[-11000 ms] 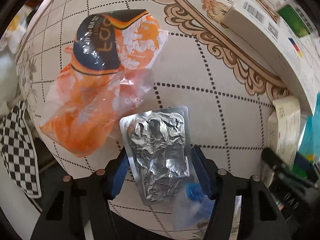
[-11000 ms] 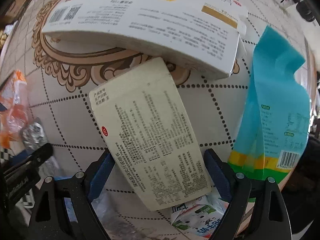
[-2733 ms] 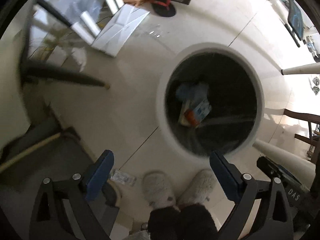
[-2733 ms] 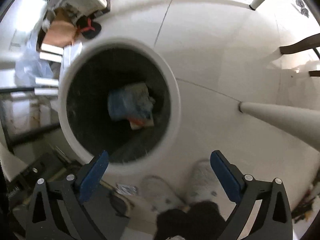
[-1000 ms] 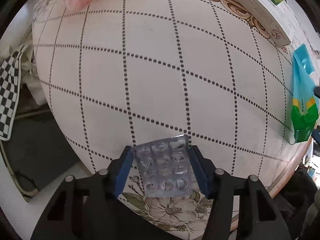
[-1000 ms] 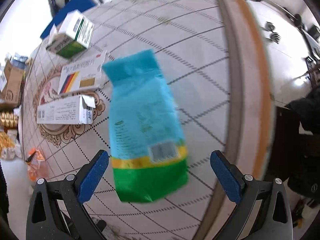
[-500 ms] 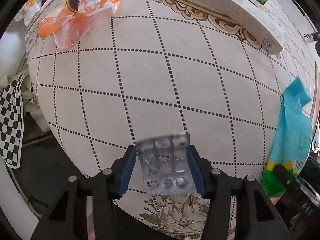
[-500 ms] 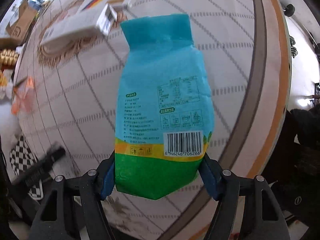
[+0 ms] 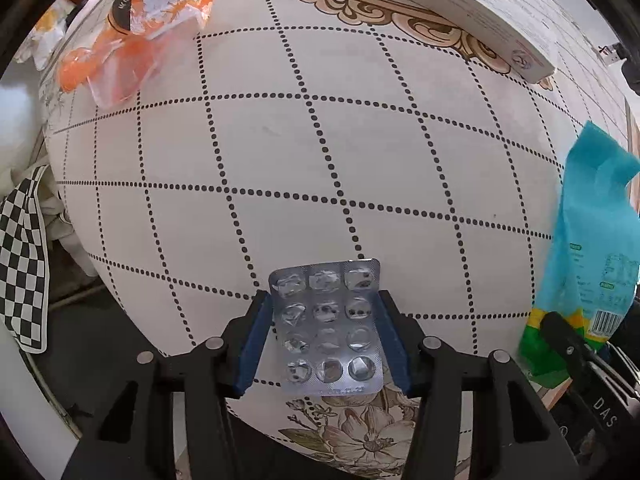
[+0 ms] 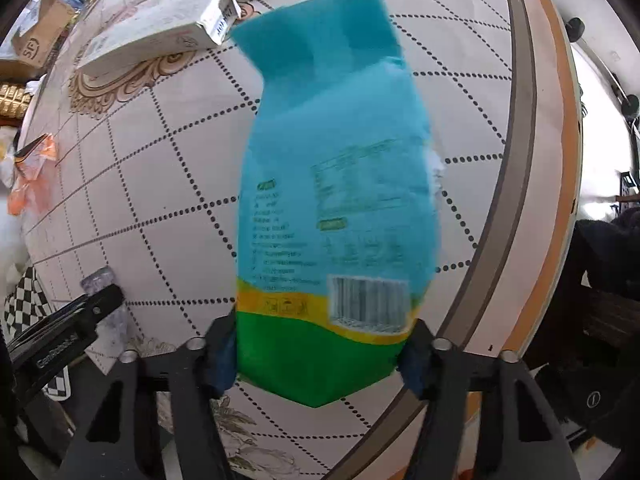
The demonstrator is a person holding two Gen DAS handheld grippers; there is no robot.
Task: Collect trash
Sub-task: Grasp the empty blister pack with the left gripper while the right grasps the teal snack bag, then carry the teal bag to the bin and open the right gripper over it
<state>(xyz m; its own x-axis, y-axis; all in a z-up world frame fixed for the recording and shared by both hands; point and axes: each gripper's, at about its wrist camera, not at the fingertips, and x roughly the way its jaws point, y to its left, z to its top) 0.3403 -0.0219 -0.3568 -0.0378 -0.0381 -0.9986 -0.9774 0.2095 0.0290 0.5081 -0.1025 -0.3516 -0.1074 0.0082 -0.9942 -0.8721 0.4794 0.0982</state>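
Left gripper (image 9: pixel 326 338) is clamped on an emptied blister pack (image 9: pixel 326 330), pads tight against its two long edges, its long axis running straight away from the camera over the near edge of the patterned table (image 9: pixel 320 140). Right gripper (image 10: pixel 322 354) has its jaws closing on the blue-and-green pouch (image 10: pixel 336 184), pads pressing the green bottom end; the pouch points lengthwise away, open blue top far. An orange wrapper (image 9: pixel 136 36) lies far left.

An emptied silver blister pack (image 9: pixel 326 330) sits low at centre frame; a teal, yellow and green pouch (image 10: pixel 334 208) fills the right view's middle
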